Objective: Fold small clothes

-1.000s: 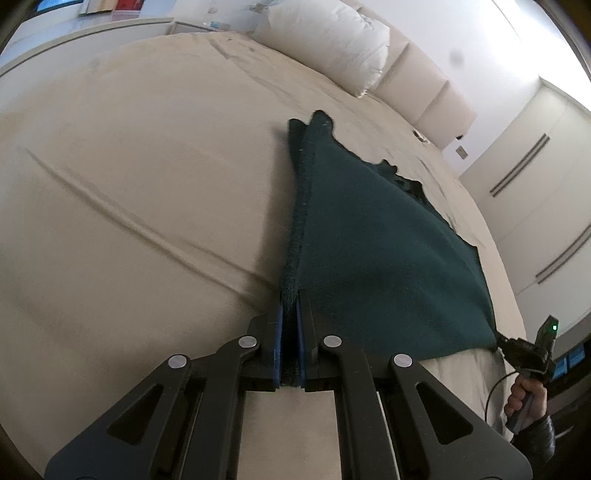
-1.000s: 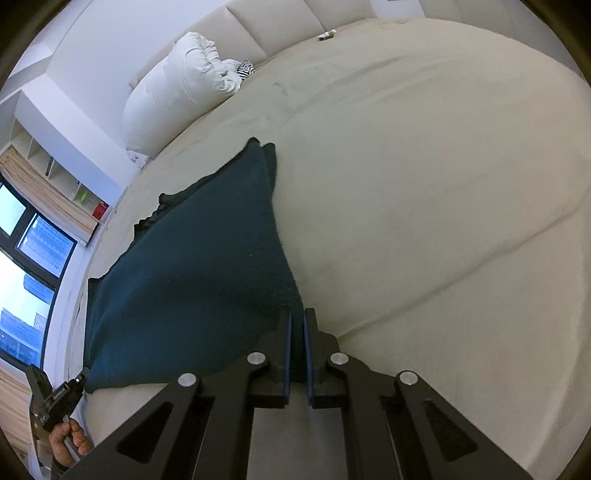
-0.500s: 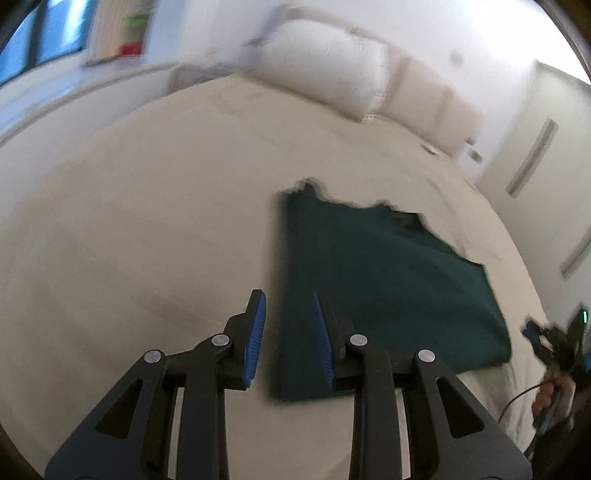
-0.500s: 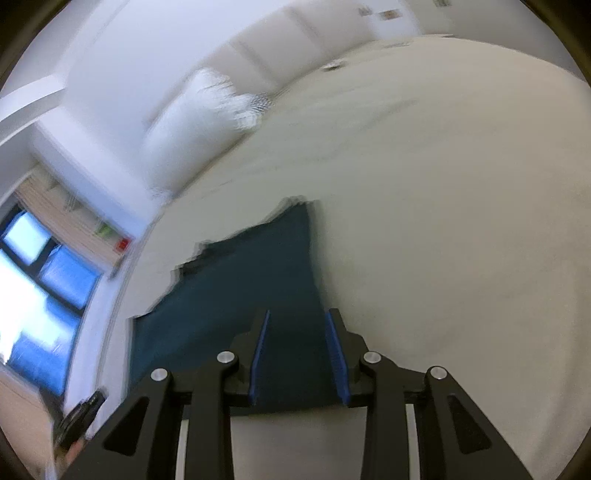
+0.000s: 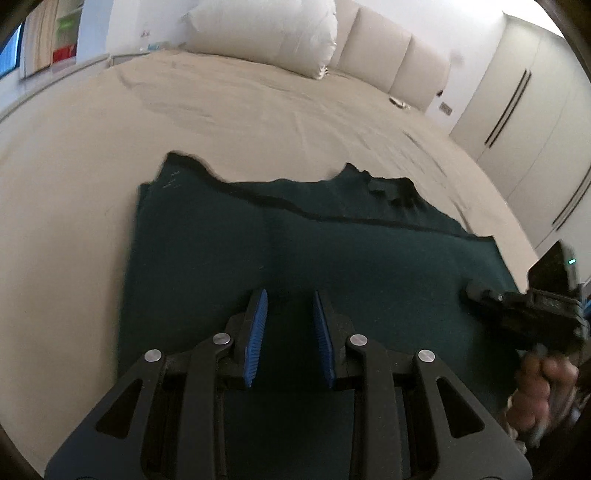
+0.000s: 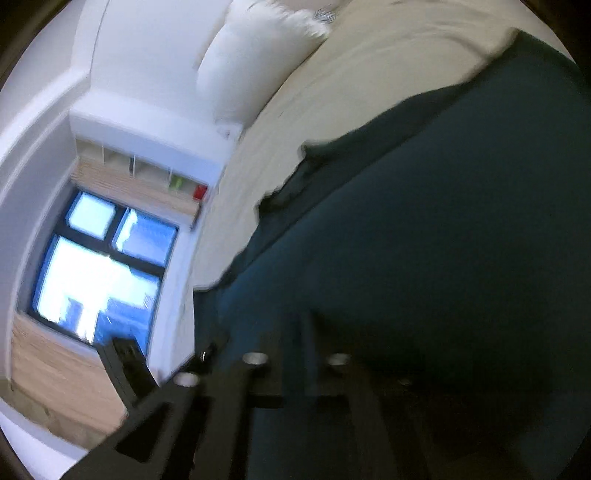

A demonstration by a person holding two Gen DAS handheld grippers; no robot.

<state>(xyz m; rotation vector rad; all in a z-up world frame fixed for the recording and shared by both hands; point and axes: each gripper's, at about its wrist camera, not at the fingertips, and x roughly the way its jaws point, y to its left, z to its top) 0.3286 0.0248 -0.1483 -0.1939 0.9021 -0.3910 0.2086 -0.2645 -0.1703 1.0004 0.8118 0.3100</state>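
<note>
A dark green garment [image 5: 295, 243] lies folded flat on the beige bed [image 5: 221, 110]. My left gripper [image 5: 289, 306] is open and empty, hovering over the garment's near middle. My right gripper shows in the left wrist view [image 5: 517, 314] at the garment's right edge, held in a hand. In the right wrist view the picture is blurred and tilted; the garment [image 6: 424, 240] fills the right side and the right gripper [image 6: 299, 332] is a dark smear, its jaws unreadable.
A white pillow [image 5: 266, 33] and padded headboard [image 5: 388, 66] stand at the far end of the bed. White wardrobe doors [image 5: 524, 110] are at the right. A window [image 6: 99, 266] and shelves [image 6: 147, 170] show in the right wrist view.
Both grippers let go of the garment's corners, and it now lies flat. The left gripper moved over the garment's middle. The right gripper swung sharply left and tilted.
</note>
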